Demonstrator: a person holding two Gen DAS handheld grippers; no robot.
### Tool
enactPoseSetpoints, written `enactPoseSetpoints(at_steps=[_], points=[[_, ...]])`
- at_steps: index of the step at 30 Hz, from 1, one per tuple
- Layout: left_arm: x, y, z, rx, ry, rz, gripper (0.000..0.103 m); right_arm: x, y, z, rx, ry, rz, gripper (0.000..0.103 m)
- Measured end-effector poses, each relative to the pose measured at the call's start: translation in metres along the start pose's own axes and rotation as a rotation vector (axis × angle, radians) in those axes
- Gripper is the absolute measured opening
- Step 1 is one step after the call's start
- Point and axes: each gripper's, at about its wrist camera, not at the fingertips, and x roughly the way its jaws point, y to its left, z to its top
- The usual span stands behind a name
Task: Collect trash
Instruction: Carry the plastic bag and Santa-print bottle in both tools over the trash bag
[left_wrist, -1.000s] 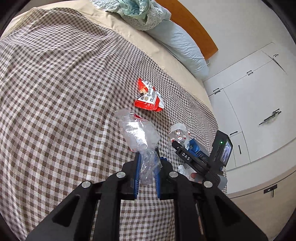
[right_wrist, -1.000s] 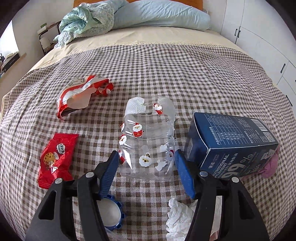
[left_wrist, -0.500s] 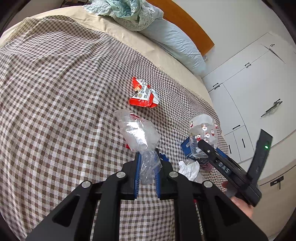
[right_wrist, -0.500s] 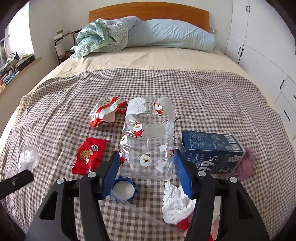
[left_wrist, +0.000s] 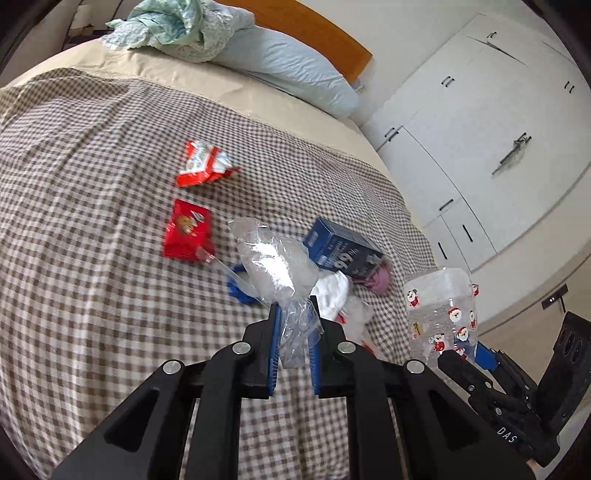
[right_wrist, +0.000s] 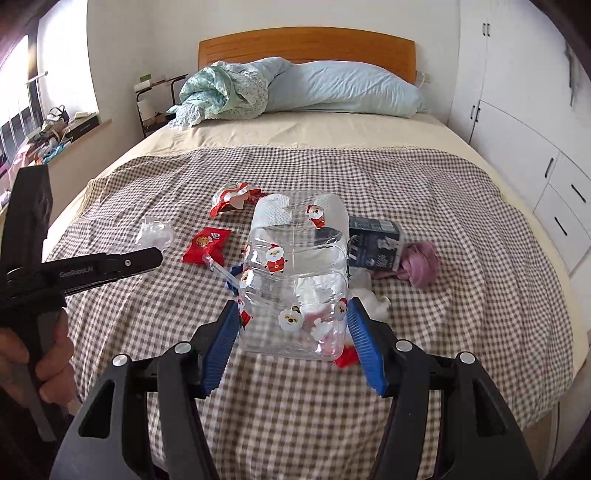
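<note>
My left hand-held gripper pinches a crumpled clear plastic bag, lifted above the checked bed cover. My right hand-held gripper clamps a clear Santa-printed container between its blue pads, held off the bed. Beyond it lie a blue carton, red snack packets and white tissue.

Crumpled clear plastic bag held aloft, clear Santa-printed jar lifted, red wrappers on bedspread
</note>
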Motion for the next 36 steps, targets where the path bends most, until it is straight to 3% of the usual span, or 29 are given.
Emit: enactPoseSetpoints(at_steps=[7, 17, 22, 28, 36], points=[[0.003, -0.076, -0.067, 0.145, 0.116, -0.071, 0.011, -0.072, -0.055, -0.066, 0.039, -0.004, -0.085, 0.059], [-0.003, -0.192, -0.165, 0.361, 0.221, -0.141, 0.011, -0.126, -0.134, -0.178, 0.183, 0.066, -0.13, 0.059], [0.031, -0.236, -0.223, 0.452, 0.374, -0.144, 0.011, -0.111, -0.17, -0.258, 0.279, 0.193, -0.15, 0.059], [0.069, -0.265, -0.275, 0.445, 0.511, -0.117, 0.011, -0.066, -0.2, -0.345, 0.45, 0.344, -0.127, 0.06], [0.098, -0.284, -0.315, 0.469, 0.592, -0.059, 0.011, -0.013, -0.21, -0.408, 0.593, 0.436, -0.146, 0.061]])
